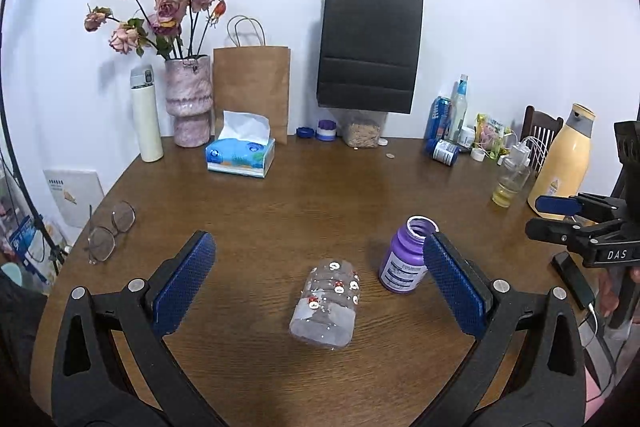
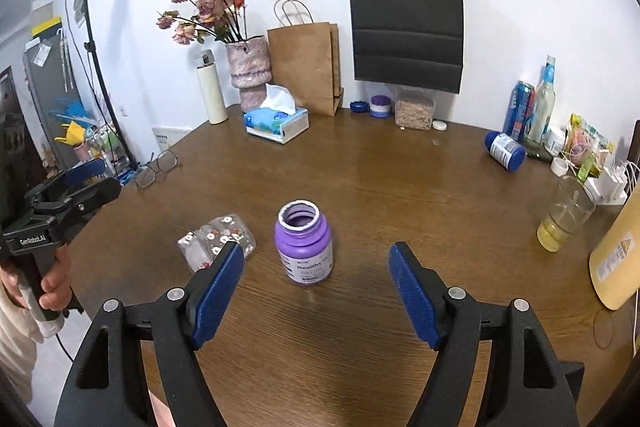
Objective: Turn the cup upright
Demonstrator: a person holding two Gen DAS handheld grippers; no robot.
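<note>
A clear plastic cup (image 1: 326, 303) with small red and white prints lies on its side on the brown table (image 1: 304, 187), its wide mouth toward me. My left gripper (image 1: 318, 247) is open and empty, hovering just short of the cup, which lies between its blue pads. In the right wrist view the cup (image 2: 214, 239) lies left of centre, partly behind my right gripper's left finger (image 2: 222, 285). My right gripper (image 2: 316, 255) is open and empty, facing an open purple bottle (image 2: 305, 247). The right gripper also shows at the left wrist view's right edge (image 1: 568, 217).
The purple bottle (image 1: 404, 257) stands upright just right of the cup. Glasses (image 1: 110, 231) lie at the left table edge. A tissue box (image 1: 240, 155), vase (image 1: 188, 99), thermos (image 1: 146, 115), paper bags (image 1: 252, 91), bottles (image 1: 446, 151) and a glass jar (image 1: 510, 183) line the back and right.
</note>
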